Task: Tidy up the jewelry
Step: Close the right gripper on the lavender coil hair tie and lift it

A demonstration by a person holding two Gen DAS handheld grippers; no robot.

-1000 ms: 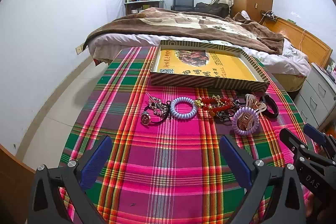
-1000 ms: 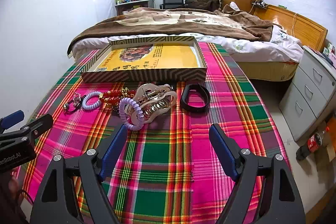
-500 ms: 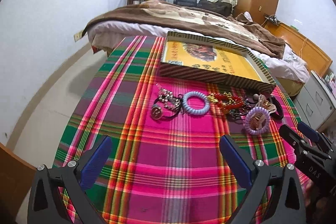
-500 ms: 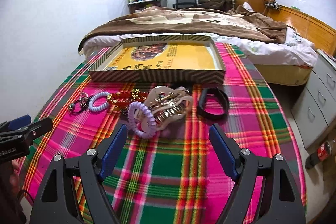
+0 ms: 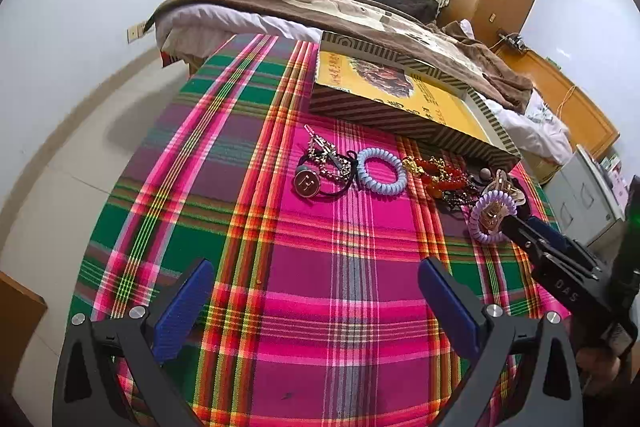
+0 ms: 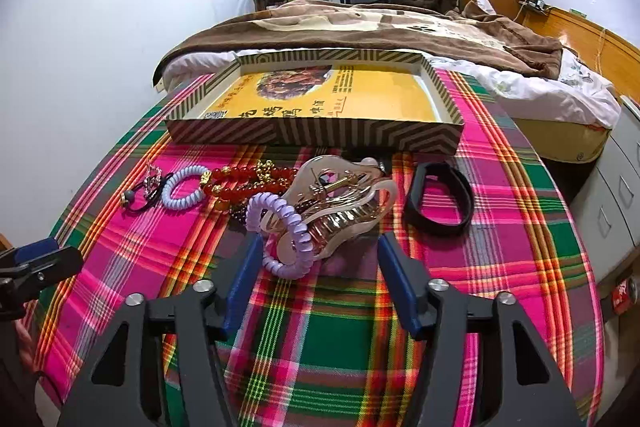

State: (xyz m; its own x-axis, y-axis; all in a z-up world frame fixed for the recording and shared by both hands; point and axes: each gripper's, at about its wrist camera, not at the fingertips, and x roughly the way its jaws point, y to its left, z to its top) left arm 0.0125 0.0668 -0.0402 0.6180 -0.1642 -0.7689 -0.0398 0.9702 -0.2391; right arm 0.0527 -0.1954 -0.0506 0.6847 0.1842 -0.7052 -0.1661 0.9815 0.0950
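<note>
Jewelry lies in a row on the plaid cloth in front of a shallow striped box (image 6: 320, 135) with a yellow bottom. From left: a black hair tie with a round charm (image 5: 308, 183), a pale blue coil tie (image 5: 380, 173), a red and gold bead bracelet (image 6: 248, 179), a purple coil tie (image 6: 280, 239) looped on a beige claw clip (image 6: 340, 203), and a black band (image 6: 438, 201). My right gripper (image 6: 318, 251) is closing, with the near end of the purple tie between its tips and the pads apart from it. My left gripper (image 5: 314, 279) stands open over bare cloth.
A bed with a brown blanket (image 6: 380, 27) runs behind the table. Grey drawers (image 6: 616, 195) stand to the right and a white wall to the left. The table's edge drops off on both sides. The right gripper (image 5: 532, 231) shows at the right of the left wrist view.
Both grippers have moved forward and down toward the jewelry. The right jaws have narrowed around the purple coil tie. The left wrist view has rolled, and its jaws stay wide.
</note>
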